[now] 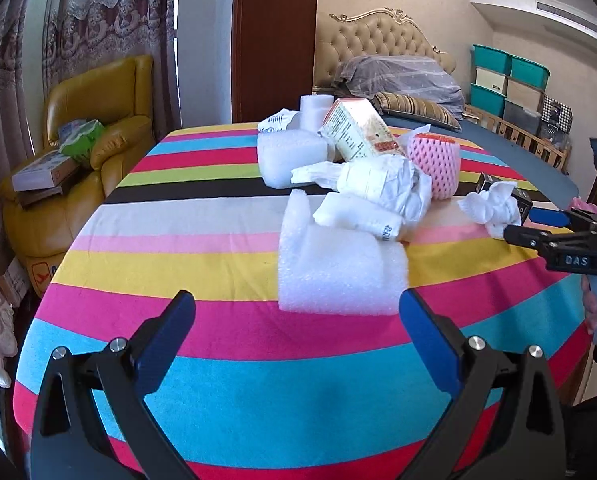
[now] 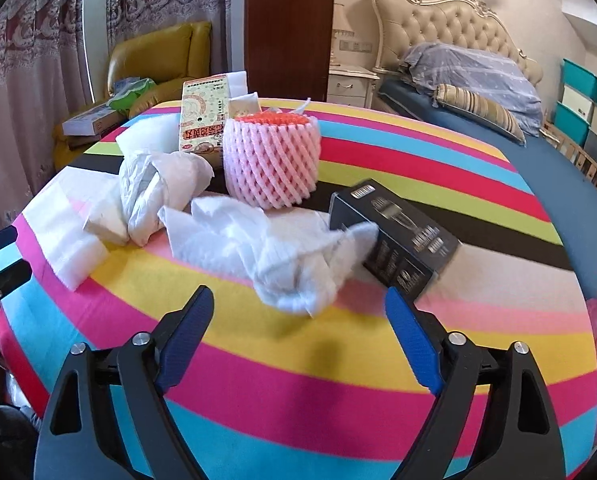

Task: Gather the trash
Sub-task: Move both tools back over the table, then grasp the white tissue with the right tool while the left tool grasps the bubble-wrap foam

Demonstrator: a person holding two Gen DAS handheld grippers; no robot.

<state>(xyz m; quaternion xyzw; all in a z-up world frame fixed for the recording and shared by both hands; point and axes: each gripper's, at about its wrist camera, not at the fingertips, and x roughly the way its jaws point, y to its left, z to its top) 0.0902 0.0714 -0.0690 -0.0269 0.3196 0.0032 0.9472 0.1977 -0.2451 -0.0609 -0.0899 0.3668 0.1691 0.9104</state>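
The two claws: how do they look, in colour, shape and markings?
The left claw and the right claw look alike: black, angular arms with silver round bolts and flat blue textured pads. Seen from the left wrist view, the right claw carries white letters "DAS" and a handle with a small green light.

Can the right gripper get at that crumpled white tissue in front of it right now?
Probably yes: the right gripper is open, and the crumpled white tissue lies just ahead with nothing between them.

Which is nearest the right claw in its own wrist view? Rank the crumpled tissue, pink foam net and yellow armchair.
1. Crumpled tissue, just ahead of the open right claw.
2. Pink foam net, mid-table behind the tissue.
3. Yellow armchair, beyond the table, far left.
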